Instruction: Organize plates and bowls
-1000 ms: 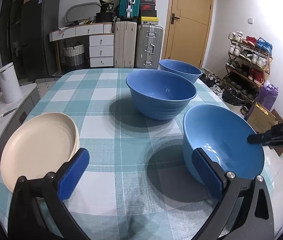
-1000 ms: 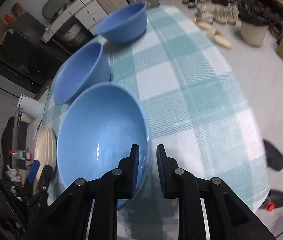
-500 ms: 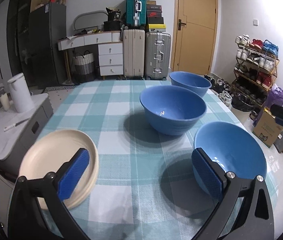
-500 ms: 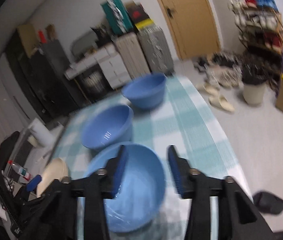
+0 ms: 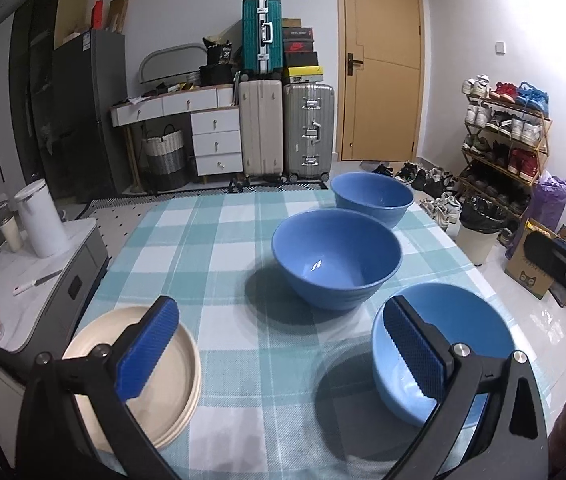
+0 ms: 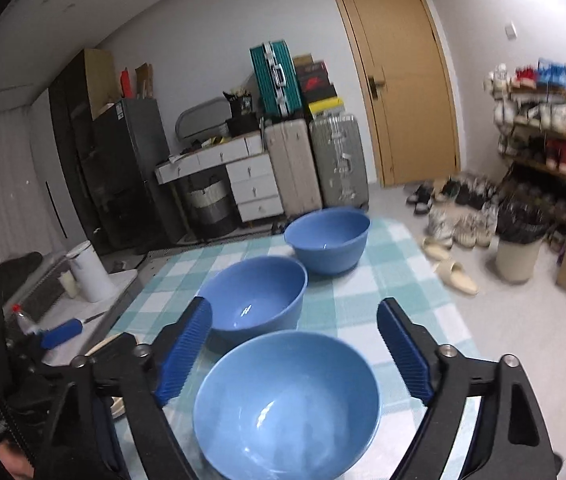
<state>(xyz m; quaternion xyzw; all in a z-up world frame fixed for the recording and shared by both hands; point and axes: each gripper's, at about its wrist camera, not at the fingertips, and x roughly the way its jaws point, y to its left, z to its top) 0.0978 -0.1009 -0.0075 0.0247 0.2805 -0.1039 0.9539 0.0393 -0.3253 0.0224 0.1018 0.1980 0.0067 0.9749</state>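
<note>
Bowls: we see the nearest bowl (image 6: 287, 404) below our opening, empty right gripper (image 6: 295, 354); left gripper (image 5: 279, 354) gapes empty.

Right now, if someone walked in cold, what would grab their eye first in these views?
Three glossy blue plastic bowls in a row on the teal-and-white checked tablecloth: the near one below the opening, empty right hand-held gripper, the middle one, and the far one by the table's end. The stacked cream round plates sit at the near left corner.
</note>
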